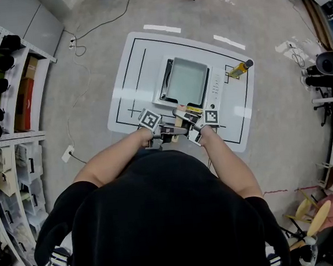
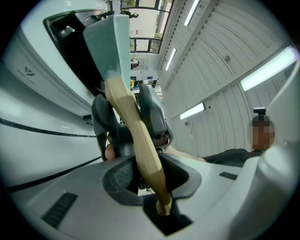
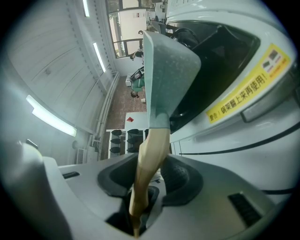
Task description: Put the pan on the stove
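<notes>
- Here's the pale grey-green rectangular metal pan (image 1: 185, 80), sitting square over the black glass top of the white induction stove (image 1: 214, 92); whether its bottom actually rests on the glass, no view tells.
- Its light wooden handle (image 1: 181, 113) sticks out over the stove's near edge, toward the person.
- Left gripper (image 2: 151, 174): the handle runs right between its dark jaws, which are drawn in narrow and clamped on the wood near its end.
- Right gripper (image 3: 146, 180): same story, jaws closed around the handle, the wood dropping straight into the slot between them.
- The two grippers meet from opposite sides, marker cubes almost side by side at the table's near edge; in the left gripper view the other gripper's grey fingers (image 2: 150, 115) show further up the handle, nearer the pan.
- A yellow warning label (image 3: 248, 91) with printed characters shows on the stove's front, close beside the pan's underside.
- The stove stands in the middle of a white table (image 1: 128, 75) marked with black lines.
- Off the stove's far right corner lies a bottle of yellow liquid with a dark cap (image 1: 240, 68), tipped on its side, apart from the stove.
- Further out: grey floor, a cable (image 1: 100, 22) trailing across it, white shelving (image 1: 3, 91) with dark items along the left.
</notes>
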A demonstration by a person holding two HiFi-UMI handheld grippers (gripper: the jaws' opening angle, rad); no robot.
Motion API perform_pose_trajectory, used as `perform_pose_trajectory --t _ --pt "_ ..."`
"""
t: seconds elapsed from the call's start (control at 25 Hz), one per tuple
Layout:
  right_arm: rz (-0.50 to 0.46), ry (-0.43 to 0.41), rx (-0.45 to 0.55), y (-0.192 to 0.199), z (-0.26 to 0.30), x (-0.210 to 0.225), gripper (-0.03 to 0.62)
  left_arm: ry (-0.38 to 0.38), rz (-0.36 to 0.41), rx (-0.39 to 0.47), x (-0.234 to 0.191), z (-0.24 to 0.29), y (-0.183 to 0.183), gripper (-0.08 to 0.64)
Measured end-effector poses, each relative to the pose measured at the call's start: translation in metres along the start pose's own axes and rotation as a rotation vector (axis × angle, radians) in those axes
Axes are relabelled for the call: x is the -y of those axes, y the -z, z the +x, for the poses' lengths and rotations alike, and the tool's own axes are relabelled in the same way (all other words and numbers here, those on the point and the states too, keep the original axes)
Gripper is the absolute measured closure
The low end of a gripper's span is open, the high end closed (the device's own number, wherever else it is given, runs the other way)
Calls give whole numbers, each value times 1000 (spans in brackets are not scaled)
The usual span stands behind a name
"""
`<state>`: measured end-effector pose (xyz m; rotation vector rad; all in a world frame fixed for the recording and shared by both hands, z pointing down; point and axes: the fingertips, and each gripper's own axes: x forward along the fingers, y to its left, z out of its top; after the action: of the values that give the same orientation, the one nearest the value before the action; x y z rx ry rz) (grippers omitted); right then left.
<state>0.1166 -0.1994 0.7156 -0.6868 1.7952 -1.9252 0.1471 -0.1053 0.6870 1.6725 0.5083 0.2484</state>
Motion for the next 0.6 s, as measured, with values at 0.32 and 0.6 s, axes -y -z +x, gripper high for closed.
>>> perform_pose_trajectory --t 0.32,0.6 --pt "7 -9 5 2 2 -2 442 39 -26 -7 6 1 1 454" --pt "6 -9 5 2 1 0 440 6 -7 -27 2 0 2 454"
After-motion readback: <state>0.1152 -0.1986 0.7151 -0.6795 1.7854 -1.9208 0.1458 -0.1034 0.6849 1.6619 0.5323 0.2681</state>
